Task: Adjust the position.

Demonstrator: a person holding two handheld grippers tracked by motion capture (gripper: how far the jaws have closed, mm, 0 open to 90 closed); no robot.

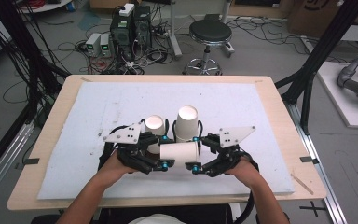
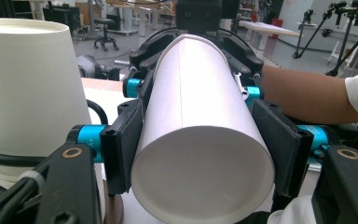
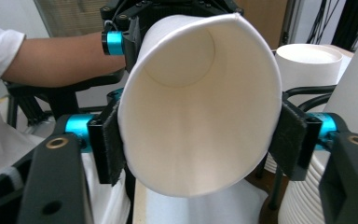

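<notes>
Claws (image 1: 164,166) (image 1: 195,168) level, opposed, prob. both on cup (image 1: 179,151)

Both forearms enter from the near edge and converge toward the table's middle. The left gripper (image 1: 164,151) and the right gripper (image 1: 196,153) face each other, nearly touching, each with jaws closed against the same white paper cup (image 1: 179,152), held sideways between them.

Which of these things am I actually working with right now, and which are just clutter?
In the job:
sideways paper cup, clamped between left gripper and right gripper
two upside-down cup stacks

Lying about:
black stool
computer towers on floor
</notes>
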